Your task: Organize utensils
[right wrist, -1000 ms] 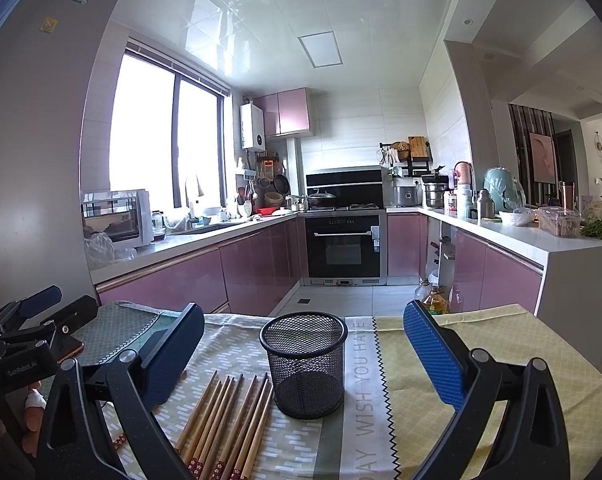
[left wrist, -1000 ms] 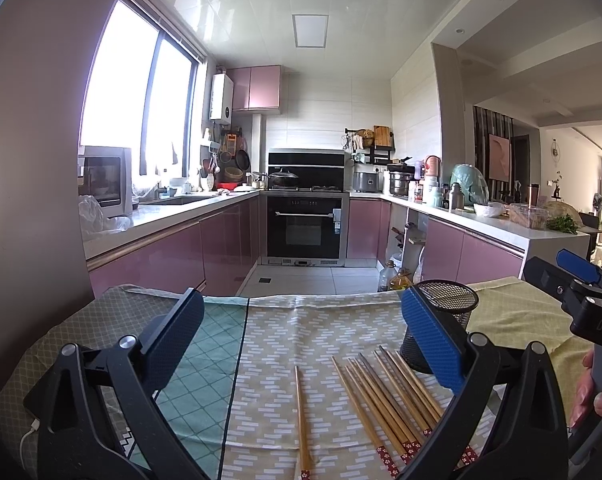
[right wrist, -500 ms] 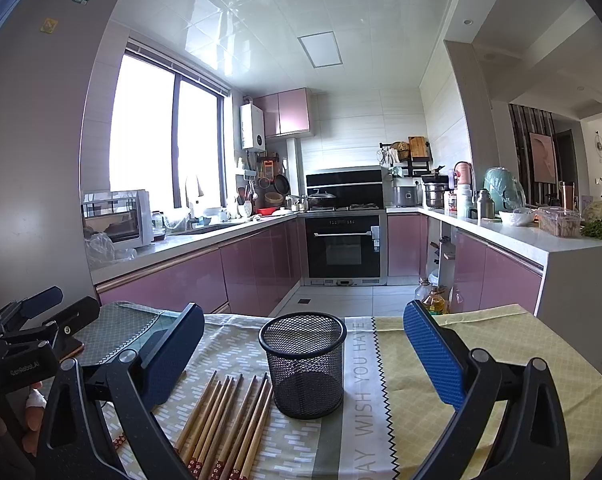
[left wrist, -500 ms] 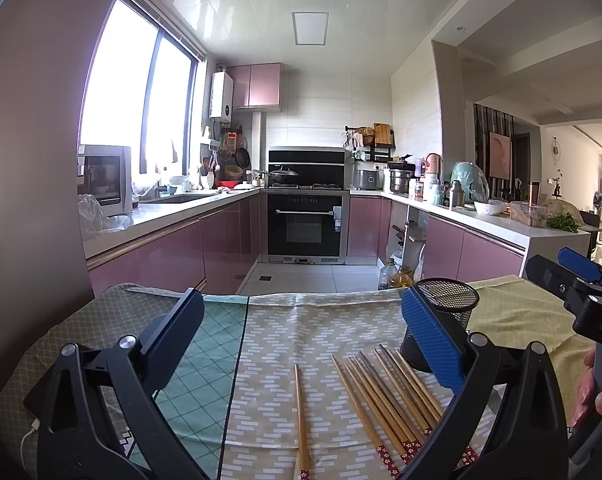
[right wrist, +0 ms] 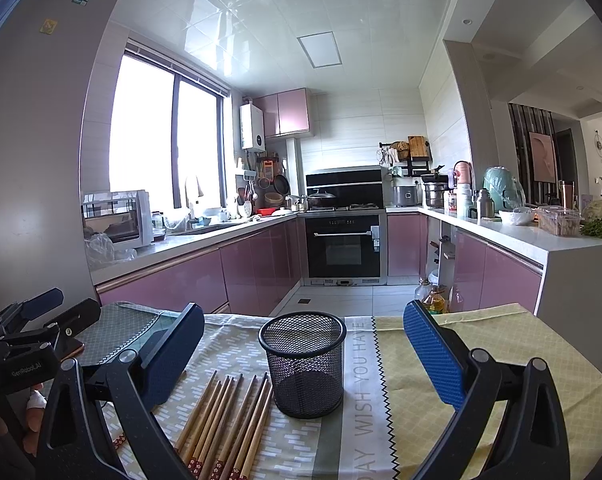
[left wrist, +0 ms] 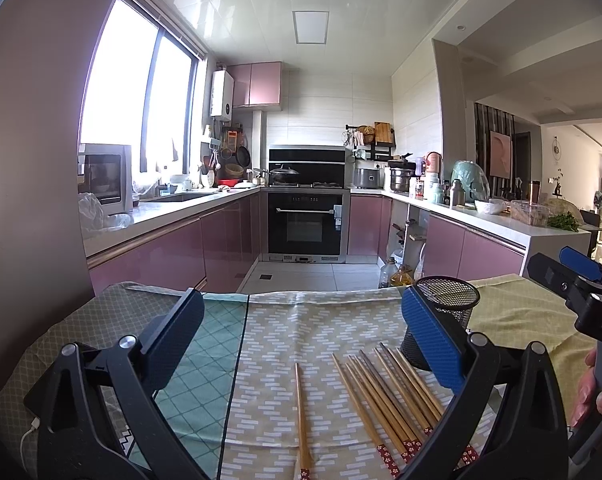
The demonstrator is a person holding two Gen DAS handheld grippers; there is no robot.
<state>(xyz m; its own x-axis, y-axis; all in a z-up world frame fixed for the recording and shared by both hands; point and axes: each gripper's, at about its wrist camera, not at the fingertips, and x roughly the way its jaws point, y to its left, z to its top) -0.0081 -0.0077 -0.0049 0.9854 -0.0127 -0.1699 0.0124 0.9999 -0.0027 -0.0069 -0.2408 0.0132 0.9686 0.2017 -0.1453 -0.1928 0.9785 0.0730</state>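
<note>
Several wooden chopsticks [left wrist: 385,396] lie side by side on the patterned tablecloth, also in the right wrist view [right wrist: 225,420]. One single chopstick [left wrist: 301,412] lies apart to their left. A black mesh cup [right wrist: 303,362] stands upright and empty to the right of the chopsticks; it also shows in the left wrist view [left wrist: 447,312]. My left gripper [left wrist: 301,344] is open and empty above the single chopstick. My right gripper [right wrist: 303,356] is open and empty, with the cup between its fingers in view.
The table is covered by patterned cloths, teal [left wrist: 205,364] on the left and yellow [right wrist: 497,344] on the right. A phone with a cable [left wrist: 35,404] lies at the left edge. Kitchen counters and an oven [left wrist: 307,228] stand beyond the table's far edge.
</note>
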